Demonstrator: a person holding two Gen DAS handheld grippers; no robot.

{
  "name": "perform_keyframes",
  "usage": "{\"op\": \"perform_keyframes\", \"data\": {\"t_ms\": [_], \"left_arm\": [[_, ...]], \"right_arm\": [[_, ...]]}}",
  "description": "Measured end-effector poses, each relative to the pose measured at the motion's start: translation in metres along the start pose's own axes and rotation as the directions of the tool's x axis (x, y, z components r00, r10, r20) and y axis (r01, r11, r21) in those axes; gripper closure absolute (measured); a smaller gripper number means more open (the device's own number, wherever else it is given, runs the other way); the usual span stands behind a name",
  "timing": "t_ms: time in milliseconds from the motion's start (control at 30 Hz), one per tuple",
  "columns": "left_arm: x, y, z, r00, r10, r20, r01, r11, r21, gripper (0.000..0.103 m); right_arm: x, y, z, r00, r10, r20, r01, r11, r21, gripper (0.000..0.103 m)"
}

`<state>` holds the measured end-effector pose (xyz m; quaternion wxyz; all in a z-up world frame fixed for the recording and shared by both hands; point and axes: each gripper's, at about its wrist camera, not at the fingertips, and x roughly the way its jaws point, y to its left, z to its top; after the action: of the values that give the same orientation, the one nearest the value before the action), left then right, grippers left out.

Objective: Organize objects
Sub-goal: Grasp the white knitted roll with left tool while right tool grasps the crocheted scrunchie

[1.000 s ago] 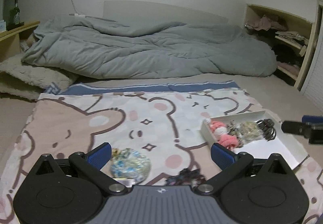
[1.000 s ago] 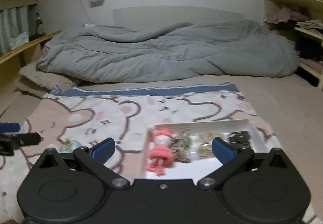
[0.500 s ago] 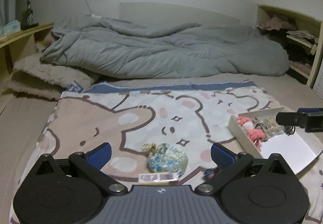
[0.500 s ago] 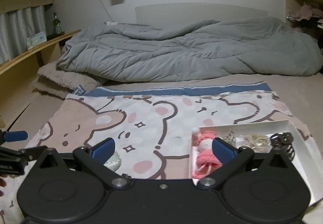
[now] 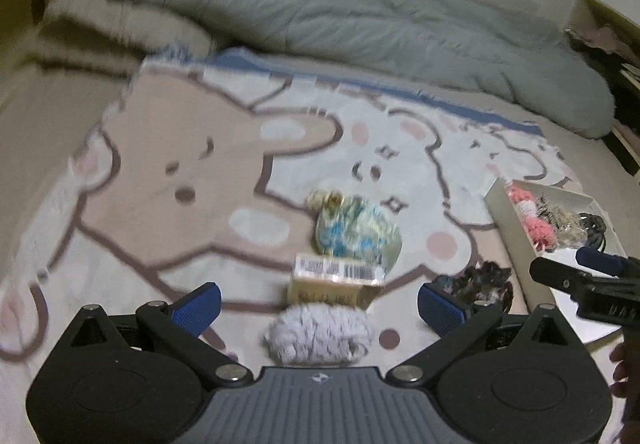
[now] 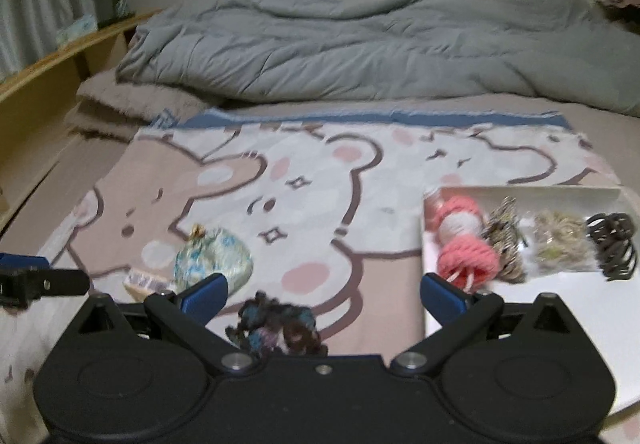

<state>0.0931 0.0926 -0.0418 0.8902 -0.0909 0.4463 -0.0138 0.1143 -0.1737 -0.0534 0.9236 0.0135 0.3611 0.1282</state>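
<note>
A white tray [image 6: 568,308] on the bear-print blanket holds pink yarn [image 6: 466,240], a striped hair tie, a beige packet and a black claw clip [image 6: 614,244]. Loose on the blanket lie a blue-green pouch [image 5: 356,230], a small barcoded box [image 5: 334,278], a fuzzy grey scrunchie [image 5: 318,334] and a dark scrunchie [image 6: 276,328]. My left gripper [image 5: 318,304] is open, the grey scrunchie and box between its fingers. My right gripper [image 6: 322,298] is open, low over the dark scrunchie, left of the tray. The tray [image 5: 496,203] also shows in the left wrist view.
A crumpled grey duvet [image 6: 360,47] fills the back of the bed. A fuzzy beige pillow [image 5: 104,27] lies at the back left. A wooden shelf [image 6: 48,67] runs along the left side and open shelves [image 5: 608,43] stand at the right.
Both grippers have tilted down and come lower toward the blanket. The grey scrunchie and box now show between my left fingers; the dark scrunchie now sits between my right fingers.
</note>
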Motion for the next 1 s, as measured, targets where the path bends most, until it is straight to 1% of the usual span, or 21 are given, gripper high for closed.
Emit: {"op": "perform_keyframes", "data": {"t_ms": [100,233,300,367,433,600,733,800,867,933,1000], "left_arm": [[0.015,0.003,-0.004,0.997,0.010,-0.072,-0.012,1.000,-0.027,0.000],[0.033,0.006,-0.008,0.990,0.006,-0.142,-0.016,0.998,-0.068,0.001],[0.041,0.006,-0.009,0.987,0.003,-0.163,-0.017,0.996,-0.088,0.001],[0.047,0.005,-0.009,0.986,0.008,-0.169,-0.025,0.995,-0.097,0.001],[0.054,0.002,-0.009,0.984,0.012,-0.175,-0.030,0.995,-0.097,0.001],[0.069,-0.005,-0.011,0.979,0.024,-0.201,-0.040,0.996,-0.074,0.002],[0.081,-0.005,-0.013,0.973,0.053,-0.223,-0.070,0.995,-0.067,0.010],[0.085,-0.004,-0.013,0.973,0.057,-0.223,-0.075,0.994,-0.075,0.010],[0.087,-0.002,-0.012,0.974,0.045,-0.221,-0.064,0.995,-0.081,0.014],[0.089,-0.003,-0.011,0.974,0.028,-0.226,-0.047,0.996,-0.076,0.020],[0.090,-0.004,-0.012,0.972,0.013,-0.236,-0.030,0.997,-0.067,0.024]], "right_arm": [[0.009,0.002,-0.005,1.000,-0.014,-0.020,0.013,0.999,-0.049,0.000],[0.018,0.003,-0.008,0.999,0.007,-0.051,-0.011,0.996,-0.090,0.000],[0.023,0.005,-0.009,0.997,0.023,-0.071,-0.031,0.993,-0.113,0.000],[0.027,0.009,-0.011,0.995,0.045,-0.093,-0.058,0.989,-0.138,0.001],[0.032,0.015,-0.012,0.992,0.057,-0.115,-0.076,0.983,-0.168,0.005],[0.045,0.032,-0.021,0.984,0.053,-0.173,-0.098,0.959,-0.266,0.008],[0.053,0.039,-0.028,0.979,0.027,-0.200,-0.090,0.946,-0.311,0.012],[0.056,0.039,-0.030,0.980,0.012,-0.199,-0.076,0.946,-0.315,0.020],[0.059,0.037,-0.030,0.979,0.002,-0.204,-0.066,0.950,-0.305,0.023],[0.060,0.035,-0.030,0.979,-0.001,-0.205,-0.061,0.954,-0.293,0.025],[0.061,0.033,-0.030,0.978,0.006,-0.208,-0.066,0.957,-0.283,0.030]]}}
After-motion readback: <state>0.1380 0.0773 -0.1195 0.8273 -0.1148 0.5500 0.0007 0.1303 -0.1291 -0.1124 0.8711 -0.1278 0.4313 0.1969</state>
